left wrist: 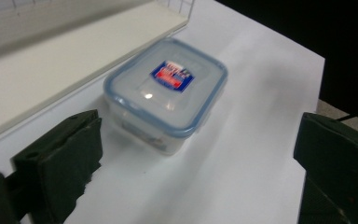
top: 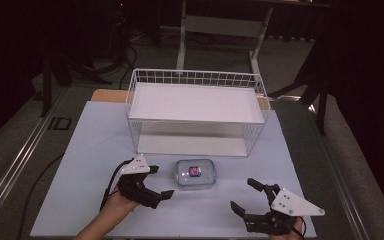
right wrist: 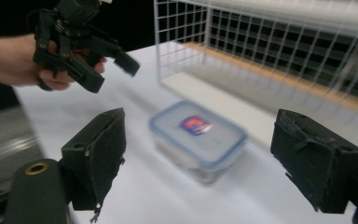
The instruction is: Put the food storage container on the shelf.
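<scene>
Plastic box (top: 195, 173) with a blue-rimmed lid and a red-and-blue label, resting on the table (top: 80, 150) near the middle of its front edge, just in front of the white wire basket (top: 196, 112). Left tool (top: 156, 182) just beside the box on its left, jaws wide apart, clamped on nothing. Right tool (top: 244, 194) near the front right corner, well apart from the box, jaws likewise spread and empty. Box apart from both tools.
</scene>
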Tool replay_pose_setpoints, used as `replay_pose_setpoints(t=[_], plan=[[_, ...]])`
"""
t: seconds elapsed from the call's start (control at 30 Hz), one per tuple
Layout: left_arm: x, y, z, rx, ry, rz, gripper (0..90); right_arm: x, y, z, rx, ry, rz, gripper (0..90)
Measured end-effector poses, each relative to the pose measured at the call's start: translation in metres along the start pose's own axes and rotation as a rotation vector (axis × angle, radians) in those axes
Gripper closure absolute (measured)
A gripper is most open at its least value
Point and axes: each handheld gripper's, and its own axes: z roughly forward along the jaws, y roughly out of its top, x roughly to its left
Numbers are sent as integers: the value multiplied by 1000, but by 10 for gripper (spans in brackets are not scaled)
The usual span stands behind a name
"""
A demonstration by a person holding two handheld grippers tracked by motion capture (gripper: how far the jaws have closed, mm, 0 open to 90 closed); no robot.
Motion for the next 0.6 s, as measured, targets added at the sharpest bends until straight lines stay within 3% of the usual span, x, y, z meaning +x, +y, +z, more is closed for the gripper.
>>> replay_pose_setpoints(t=[0.07,0.13,0.2,0.27,0.33,0.4,0.5,0.57,0.6], plan=[[-3,6,-4,-16,-8,-14,21,-1,5,3,-16,33,-5,178],[-4,13,-7,-37,-10,-26,21,-1,10,7,-3,20,-21,179],[-5,20,-9,-53,-3,-30,21,-3,15,11,1,46,-16,177],[-5,26,-9,-56,6,-35,21,-6,21,16,17,27,-41,168],[-3,31,-6,-62,6,-63,21,-10,27,22,32,48,-25,127],[-1,35,-2,-61,8,-73,21,-13,33,29,51,7,-6,113],[3,40,7,-45,21,-93,21,-20,37,44,70,-11,26,111],[8,41,13,-35,22,-118,21,-25,37,55,95,9,57,111],[11,42,17,-27,14,-139,21,-28,37,61,115,-3,70,112]])
